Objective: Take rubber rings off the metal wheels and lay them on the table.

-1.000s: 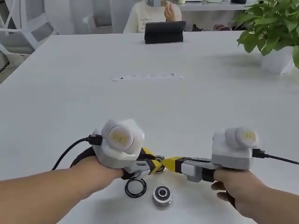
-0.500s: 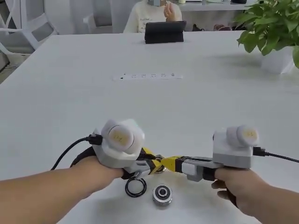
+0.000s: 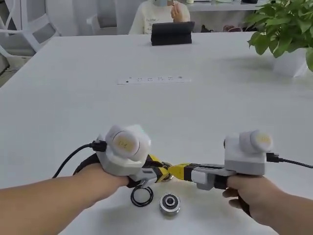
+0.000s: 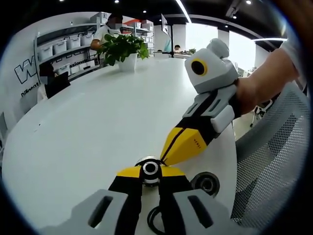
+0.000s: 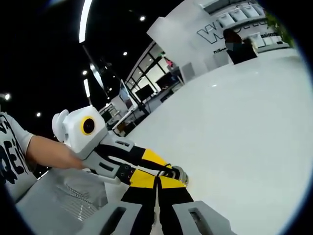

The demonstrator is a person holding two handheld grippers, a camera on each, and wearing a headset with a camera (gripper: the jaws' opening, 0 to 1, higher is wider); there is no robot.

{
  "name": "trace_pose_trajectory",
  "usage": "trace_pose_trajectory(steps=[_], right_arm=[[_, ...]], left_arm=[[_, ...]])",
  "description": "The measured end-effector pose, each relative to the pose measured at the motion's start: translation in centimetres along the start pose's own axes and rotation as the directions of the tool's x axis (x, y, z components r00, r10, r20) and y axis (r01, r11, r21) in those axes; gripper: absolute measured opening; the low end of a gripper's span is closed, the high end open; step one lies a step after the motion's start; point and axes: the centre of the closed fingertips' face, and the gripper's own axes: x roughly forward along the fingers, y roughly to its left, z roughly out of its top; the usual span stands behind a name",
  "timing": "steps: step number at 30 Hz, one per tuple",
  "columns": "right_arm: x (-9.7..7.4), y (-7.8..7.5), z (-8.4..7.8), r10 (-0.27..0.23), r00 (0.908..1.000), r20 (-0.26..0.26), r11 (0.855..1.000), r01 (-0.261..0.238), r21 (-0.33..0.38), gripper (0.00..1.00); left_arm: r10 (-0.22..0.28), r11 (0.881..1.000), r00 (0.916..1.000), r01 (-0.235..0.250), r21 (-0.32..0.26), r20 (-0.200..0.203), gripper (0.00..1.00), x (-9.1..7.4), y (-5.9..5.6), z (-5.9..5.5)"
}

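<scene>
Left gripper [image 4: 149, 174] clamps a round metal wheel [image 4: 150, 168] between its yellow tips; right gripper [image 5: 159, 180], jaws pressed narrow, touches that wheel's rim; 1 thin black rubber ring [image 3: 142, 196] and 1 bare wheel [image 3: 169, 203] lie just beside both tips

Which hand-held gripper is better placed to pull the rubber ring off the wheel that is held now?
Right. The left hand-held gripper clamps the metal wheel, so it must hold; the right hand-held gripper has its shut tips touching the wheel's rim.

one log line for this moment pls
left hand-held gripper: shut on held wheel | right hand-held gripper: shut, tips at that wheel | table: loose rubber ring, second wheel
</scene>
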Motion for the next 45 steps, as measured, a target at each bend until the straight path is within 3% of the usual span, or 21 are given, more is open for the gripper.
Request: trace_pose_trajectory(steps=[6,19,40,45], right_arm=[[-0.2,0.1,0.0,0.015,0.9999,-0.001,1.000,-0.015,0.003,0.00],[-0.2,-1.6,0.0,-0.081,0.9967,0.001,0.997,0.081,-0.008,0.00],[-0.3,-1.5,0.0,-0.077,0.9970,0.004,0.997,0.077,-0.003,0.00],[-0.3,-1.5,0.0,-0.075,0.9971,0.008,0.997,0.075,0.003,0.00]], left_arm=[[-0.001,1.000,1.0000,0.001,0.001,0.000,0.07,0.0,0.0,0.0],[0.002,1.000,1.0000,-0.002,-0.002,-0.004,0.07,0.0,0.0,0.1],[-0.019,0.999,0.9997,0.020,0.036,-0.012,0.10,-0.4,-0.1,-0.1],[-0.029,0.999,0.9996,0.029,0.034,0.004,0.12,-0.9,-0.2,0.4]])
